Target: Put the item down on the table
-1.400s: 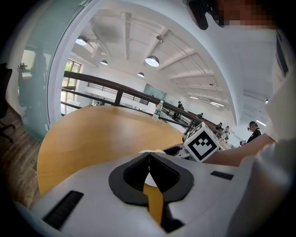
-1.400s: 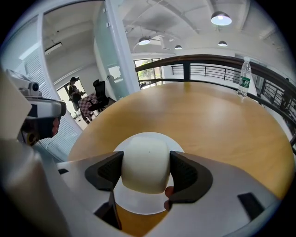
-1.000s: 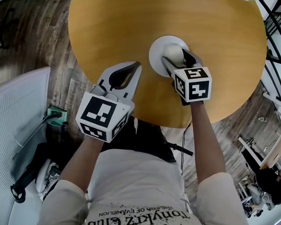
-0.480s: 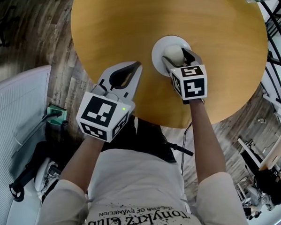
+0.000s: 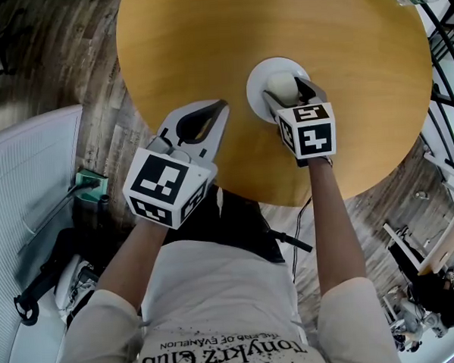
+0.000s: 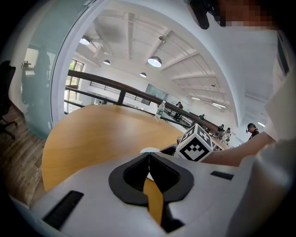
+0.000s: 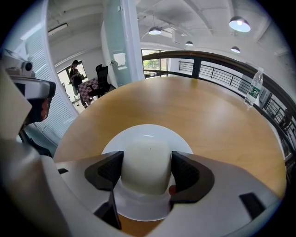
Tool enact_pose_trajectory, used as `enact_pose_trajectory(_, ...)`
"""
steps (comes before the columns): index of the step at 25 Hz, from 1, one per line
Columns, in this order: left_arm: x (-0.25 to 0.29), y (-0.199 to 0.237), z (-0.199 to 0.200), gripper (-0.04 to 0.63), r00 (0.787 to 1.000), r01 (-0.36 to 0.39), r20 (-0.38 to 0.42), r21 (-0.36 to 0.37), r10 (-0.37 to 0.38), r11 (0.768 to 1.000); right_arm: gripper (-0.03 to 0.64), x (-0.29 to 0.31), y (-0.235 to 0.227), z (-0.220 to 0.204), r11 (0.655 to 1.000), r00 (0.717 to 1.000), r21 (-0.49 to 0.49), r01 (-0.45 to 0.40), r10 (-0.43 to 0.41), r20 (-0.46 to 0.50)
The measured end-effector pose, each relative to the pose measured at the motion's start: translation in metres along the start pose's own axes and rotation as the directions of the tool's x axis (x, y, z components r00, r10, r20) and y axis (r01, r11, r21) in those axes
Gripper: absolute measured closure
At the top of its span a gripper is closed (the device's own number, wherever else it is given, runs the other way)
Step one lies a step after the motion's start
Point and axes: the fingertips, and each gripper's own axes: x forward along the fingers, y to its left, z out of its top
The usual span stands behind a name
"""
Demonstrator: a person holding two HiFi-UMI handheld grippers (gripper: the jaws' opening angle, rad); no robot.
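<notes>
The right gripper (image 7: 146,171) squeezed a pale lump (image 7: 147,155) over a white plate (image 7: 149,131) on the round table (image 7: 199,106). The left gripper (image 6: 149,159) was closed, holding nothing.

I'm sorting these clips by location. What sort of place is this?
Probably an open-plan office or co-working floor, perhaps a mezzanine: a large round wooden table beside a dark railing, an office chair near a glass partition, and pendant lamps overhead.

"Tonykrz Club" is being shown upside down in dark print on the person's white shirt (image 5: 219,314), the smaller line beside it being too blurred for reading.
</notes>
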Motion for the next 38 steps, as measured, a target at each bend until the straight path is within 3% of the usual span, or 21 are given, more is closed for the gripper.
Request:
enact_pose_trajectory(16,-0.021,-0.015,0.008,0.571,1.000,0.000,0.023,0.037,0.000,0.999,0.295,-0.043,0.010,0.011,0.999,0.997,0.045,-0.016,0.013,0.073)
enact_pose_trajectory(23,-0.051,-0.035,0.013,0.571,0.999,-0.001,0.054,0.061,-0.002,0.998,0.301,-0.100,0.028,0.013,0.992,0.980,0.123,-0.042,0.017,0.197)
enact_pose_trajectory(25,-0.059,-0.045,0.012,0.571,0.998,-0.003,0.056,0.081,-0.002,0.997,0.361,-0.121,0.031,0.015,0.992,0.971,0.122,-0.015,-0.015,0.238)
enact_pose_trajectory(26,-0.063,-0.051,0.011,0.571,0.998,-0.001,0.056,0.092,-0.004,0.996,0.435,-0.133,0.031,0.016,0.993,0.965,0.114,0.004,-0.034,0.261)
enact_pose_trajectory(32,-0.087,-0.091,0.009,0.571,0.997,0.026,0.063,0.131,-0.034,0.991,0.554,-0.202,0.043,0.024,0.995,0.927,0.072,0.067,-0.089,0.365)
enact_pose_trajectory(38,-0.104,-0.112,0.009,0.571,0.996,0.023,0.078,0.146,-0.035,0.989,0.581,-0.249,0.053,0.009,0.996,0.914,0.077,0.051,-0.078,0.399)
